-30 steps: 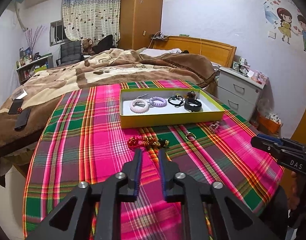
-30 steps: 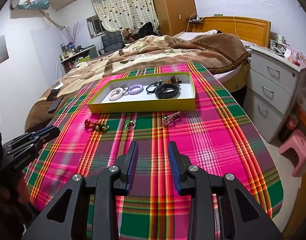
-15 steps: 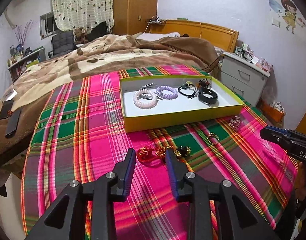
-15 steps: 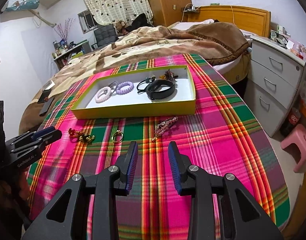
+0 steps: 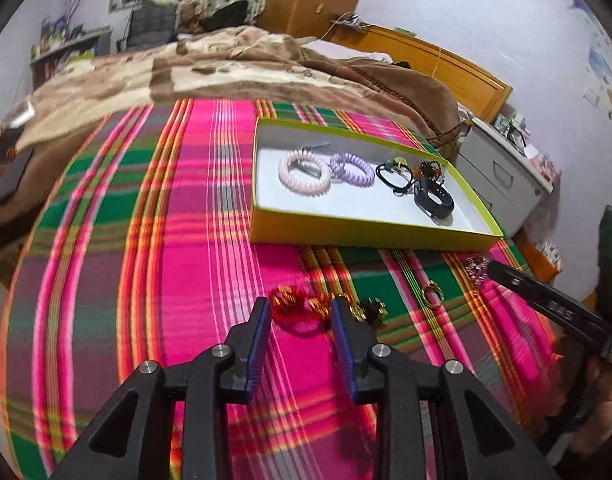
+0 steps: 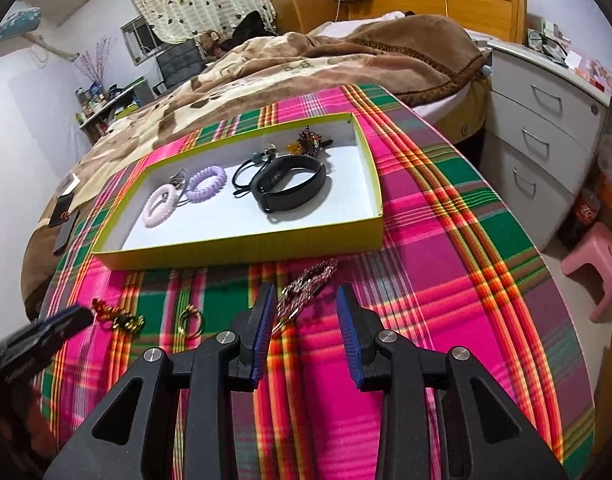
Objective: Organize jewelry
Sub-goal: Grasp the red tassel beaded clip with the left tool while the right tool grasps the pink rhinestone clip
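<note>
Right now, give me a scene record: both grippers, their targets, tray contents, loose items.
left gripper: open, jaws either side of the red-and-gold coiled hair tie on the plaid cloth
right gripper: open, over the beaded rhinestone hair clip
tray: shallow yellow-walled box, white floor
in tray: pink spiral hair tie, purple spiral hair tie, black wristband, black elastic, beaded charm piece
loose on cloth: small gold ring, between the two targets
held: nothing

Black angular left gripper and right gripper; blue ribbed pads inside the fingers; silver round screws on the knuckles; white lettering along one side.
</note>
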Demonstrator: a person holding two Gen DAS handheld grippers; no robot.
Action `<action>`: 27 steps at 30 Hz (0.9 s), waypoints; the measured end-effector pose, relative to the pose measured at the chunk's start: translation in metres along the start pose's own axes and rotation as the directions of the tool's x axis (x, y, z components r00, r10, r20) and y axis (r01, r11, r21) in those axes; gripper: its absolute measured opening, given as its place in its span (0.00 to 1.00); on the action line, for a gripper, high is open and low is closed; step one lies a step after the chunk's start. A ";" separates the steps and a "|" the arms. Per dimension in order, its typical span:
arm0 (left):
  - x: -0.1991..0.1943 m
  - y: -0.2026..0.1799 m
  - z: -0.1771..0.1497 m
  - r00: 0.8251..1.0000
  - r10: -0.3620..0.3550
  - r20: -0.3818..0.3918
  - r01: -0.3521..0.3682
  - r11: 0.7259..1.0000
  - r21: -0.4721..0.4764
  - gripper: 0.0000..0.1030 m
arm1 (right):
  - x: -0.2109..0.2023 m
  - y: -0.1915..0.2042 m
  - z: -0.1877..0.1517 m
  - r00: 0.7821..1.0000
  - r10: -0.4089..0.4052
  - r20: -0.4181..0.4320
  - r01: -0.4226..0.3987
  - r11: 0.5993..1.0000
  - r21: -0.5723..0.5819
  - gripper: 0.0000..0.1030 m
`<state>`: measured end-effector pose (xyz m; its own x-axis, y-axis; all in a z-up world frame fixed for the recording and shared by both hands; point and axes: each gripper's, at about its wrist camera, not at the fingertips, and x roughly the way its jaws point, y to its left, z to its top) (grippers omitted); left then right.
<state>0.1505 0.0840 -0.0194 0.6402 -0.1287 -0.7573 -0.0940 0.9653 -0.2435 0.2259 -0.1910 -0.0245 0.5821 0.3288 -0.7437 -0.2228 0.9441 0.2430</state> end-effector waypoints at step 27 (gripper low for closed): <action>0.044 -0.040 0.023 0.990 0.137 -0.020 -0.137 0.991 0.005 0.34 | 0.019 0.007 0.005 0.998 -0.058 -0.021 0.057 0.997 -0.044 0.19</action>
<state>0.1996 0.0454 -0.0291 0.6061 0.0007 -0.7954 -0.1771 0.9750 -0.1341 0.2392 -0.1784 -0.0340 0.5771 0.2729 -0.7697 -0.2238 0.9593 0.1723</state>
